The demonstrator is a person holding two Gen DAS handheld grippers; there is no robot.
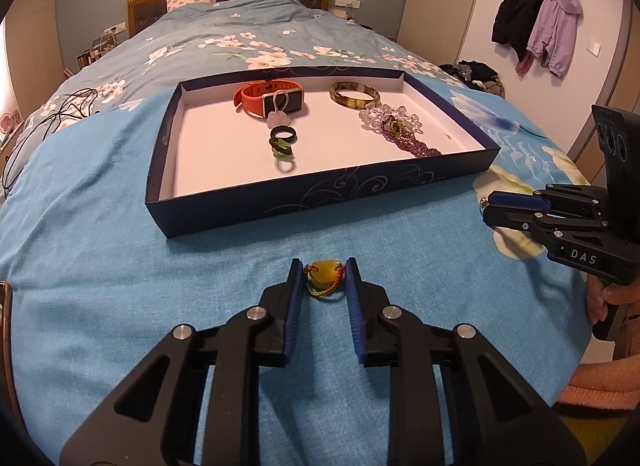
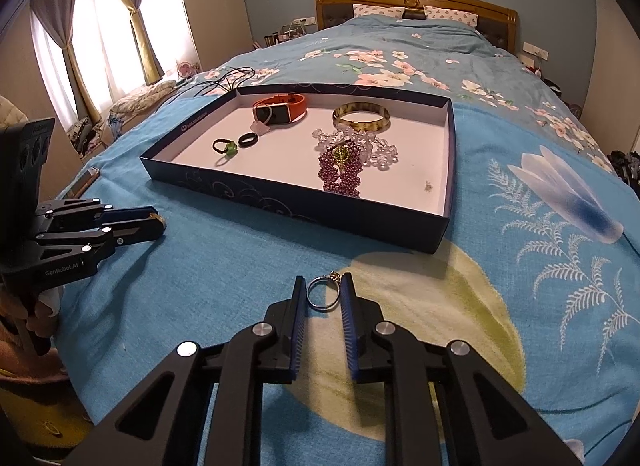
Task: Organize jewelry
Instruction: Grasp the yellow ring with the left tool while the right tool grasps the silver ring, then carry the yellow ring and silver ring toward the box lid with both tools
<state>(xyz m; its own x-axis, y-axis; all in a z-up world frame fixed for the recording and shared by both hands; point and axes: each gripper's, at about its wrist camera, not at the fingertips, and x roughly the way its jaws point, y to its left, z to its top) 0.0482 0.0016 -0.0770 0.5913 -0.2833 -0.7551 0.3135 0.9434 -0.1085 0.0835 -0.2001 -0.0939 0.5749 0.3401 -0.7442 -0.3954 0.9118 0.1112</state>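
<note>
Left gripper (image 1: 324, 276) pinching yellow pendant (image 1: 325, 272), right gripper (image 2: 323, 290) seemingly nipping silver ring (image 2: 322, 294), tray (image 1: 320, 185) straight ahead of both.

White letters "DAS" are showing on the black body of the right gripper (image 1: 486, 207). Pale lettering "GenRobot.AI" is showing on the black body of the left gripper (image 2: 158, 221). The dark blue tray's (image 2: 280, 201) rim print is staying illegible.

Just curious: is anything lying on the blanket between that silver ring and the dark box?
No. In the right wrist view, only bare blanket separates the silver ring from the box.
</note>
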